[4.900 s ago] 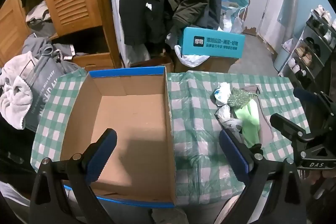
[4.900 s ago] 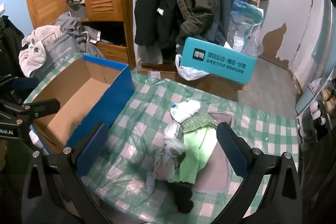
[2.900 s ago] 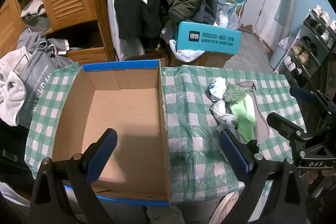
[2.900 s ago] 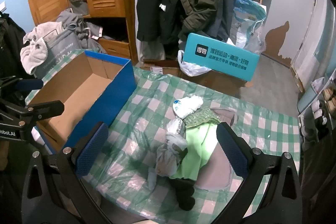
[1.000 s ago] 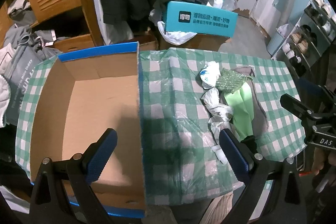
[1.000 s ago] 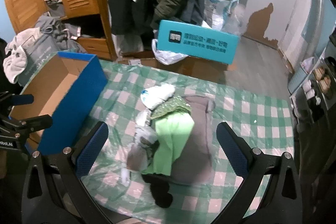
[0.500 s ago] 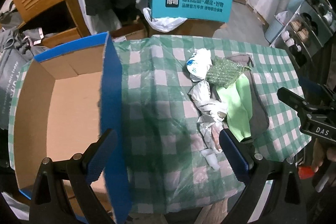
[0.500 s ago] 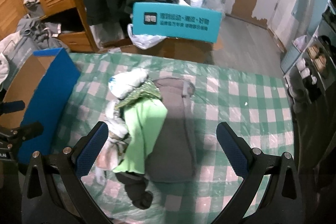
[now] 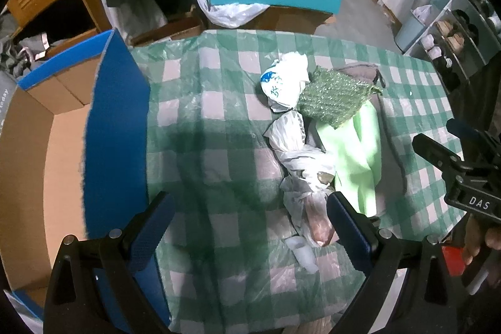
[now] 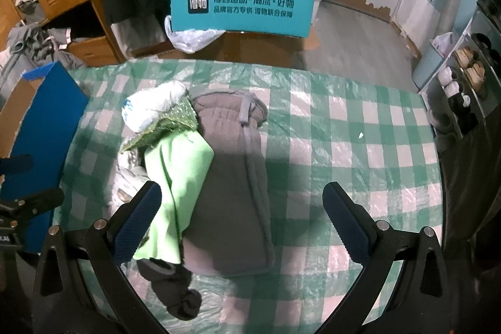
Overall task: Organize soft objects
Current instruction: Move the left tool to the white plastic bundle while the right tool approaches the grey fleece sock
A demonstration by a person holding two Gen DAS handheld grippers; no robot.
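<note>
Both your tools hang open over the soft pile.
The grey pouch [image 10: 238, 177] runs lengthwise from near tabletop [image 10: 360, 121] edge to far, green cloth [image 10: 175, 177] draped alongside; the box [image 9: 116, 127] stands at the left edge.

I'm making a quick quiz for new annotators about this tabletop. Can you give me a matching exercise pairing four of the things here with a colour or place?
Things:
1. cardboard box
2. light green cloth
3. grey garment
4. teal carton

Descriptions:
A. lies flat under the light green cloth
B. off the table, beyond its far edge, printed with dark text
C. blue outside, brown inside, at the left end of the table
D. draped over the grey garment, beside crumpled white plastic bags

Pairs: 1-C, 2-D, 3-A, 4-B
</note>
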